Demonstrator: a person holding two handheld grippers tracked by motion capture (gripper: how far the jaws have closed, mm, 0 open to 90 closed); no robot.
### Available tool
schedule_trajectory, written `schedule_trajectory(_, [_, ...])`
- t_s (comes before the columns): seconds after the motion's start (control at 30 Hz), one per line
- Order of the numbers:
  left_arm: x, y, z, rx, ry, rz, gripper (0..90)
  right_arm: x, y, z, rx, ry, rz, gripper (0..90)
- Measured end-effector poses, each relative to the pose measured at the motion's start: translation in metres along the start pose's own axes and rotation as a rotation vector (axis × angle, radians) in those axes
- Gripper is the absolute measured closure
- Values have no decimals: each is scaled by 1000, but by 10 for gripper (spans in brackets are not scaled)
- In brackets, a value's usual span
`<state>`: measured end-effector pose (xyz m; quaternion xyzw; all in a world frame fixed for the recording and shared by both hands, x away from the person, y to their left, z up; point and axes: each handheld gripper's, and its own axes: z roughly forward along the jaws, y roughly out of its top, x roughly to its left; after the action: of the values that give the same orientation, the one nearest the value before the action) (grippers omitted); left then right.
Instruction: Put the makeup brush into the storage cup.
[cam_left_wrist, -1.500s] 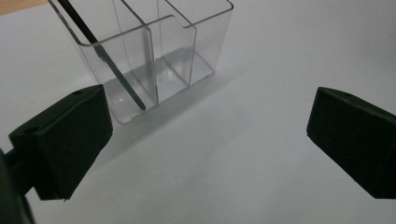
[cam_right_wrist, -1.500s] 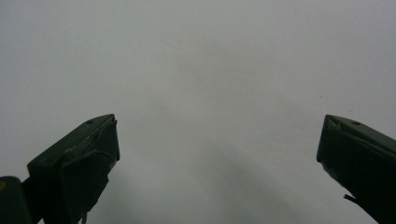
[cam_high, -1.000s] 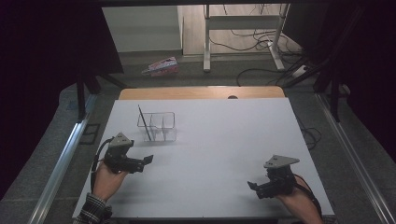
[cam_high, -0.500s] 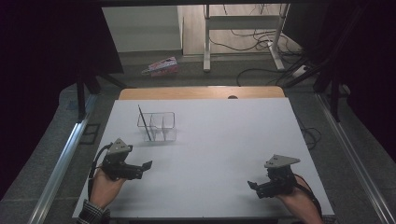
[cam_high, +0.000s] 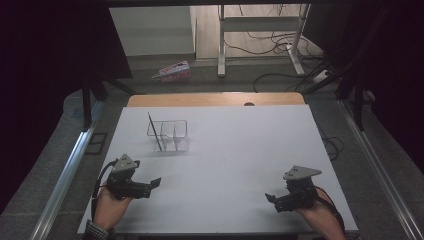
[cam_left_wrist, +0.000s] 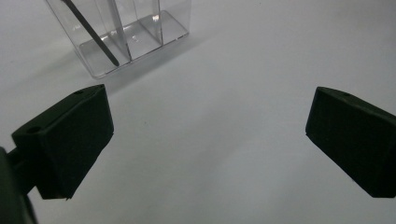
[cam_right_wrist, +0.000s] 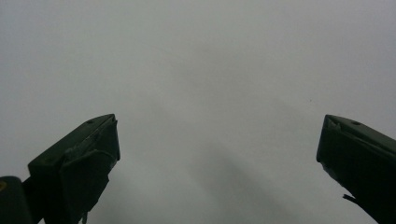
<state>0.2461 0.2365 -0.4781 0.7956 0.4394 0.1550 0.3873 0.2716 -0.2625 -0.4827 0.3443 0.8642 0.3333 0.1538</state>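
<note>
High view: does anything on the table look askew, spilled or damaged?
Nothing stands out. The clear divided organiser stands upright on the white table, with a thin dark stick leaning in its left compartment. Both tongs, left and right, are open and hold nothing.

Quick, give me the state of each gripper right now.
Left gripper: open, fingers wide apart, holding nothing, aimed toward the clear divided container.
Right gripper: open, fingers wide apart, holding nothing, over the bare white table.
</note>
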Motion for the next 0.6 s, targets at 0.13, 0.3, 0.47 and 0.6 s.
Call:
schedule_trajectory(0.13, [-3, -5, -2, 0, 10, 4, 13, 0, 0, -1, -6, -1, 4, 0])
schedule_trajectory(0.3, [-6, -10, -5, 0, 17, 10, 11, -1, 0, -1, -8, 0, 1, 0])
schedule_trajectory(0.47, [-9, -14, -10, -8, 31, 14, 9, -1, 0, -1, -10, -1, 4, 0])
schedule_trajectory(0.6, [-10, -18, -15, -15, 41, 11, 8, -1, 1, -2, -13, -3, 5, 0])
